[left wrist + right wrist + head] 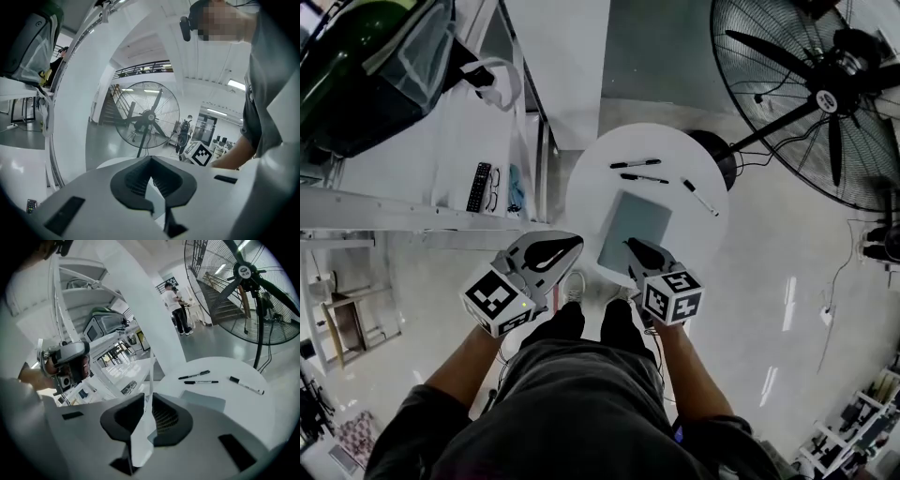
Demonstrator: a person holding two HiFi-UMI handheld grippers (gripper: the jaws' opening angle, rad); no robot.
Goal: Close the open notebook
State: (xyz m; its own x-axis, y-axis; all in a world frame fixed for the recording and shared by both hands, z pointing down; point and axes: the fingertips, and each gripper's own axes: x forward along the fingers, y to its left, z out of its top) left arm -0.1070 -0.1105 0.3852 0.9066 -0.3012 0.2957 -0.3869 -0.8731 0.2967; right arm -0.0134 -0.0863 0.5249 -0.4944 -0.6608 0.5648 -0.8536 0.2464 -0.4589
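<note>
The notebook (637,225) lies flat near the front of the round white table (589,187). Only its grey cover shows, and no page stands up from it. The right gripper view shows that grey notebook (204,402) just beyond the jaws. My right gripper (631,247) hangs above the notebook's near corner. A thin slit stays between its jaws (146,397), and I make out nothing gripped there. My left gripper (569,245) hovers over the table's near left edge, apart from the notebook. Its jaw tips (150,161) meet, with nothing between them.
Three pens (635,164) (644,177) (700,198) lie on the table beyond the notebook. A big standing fan (825,94) is at the right. A white shelf unit (441,178) holding a remote and glasses is at the left. My feet (572,286) are at the table's near edge.
</note>
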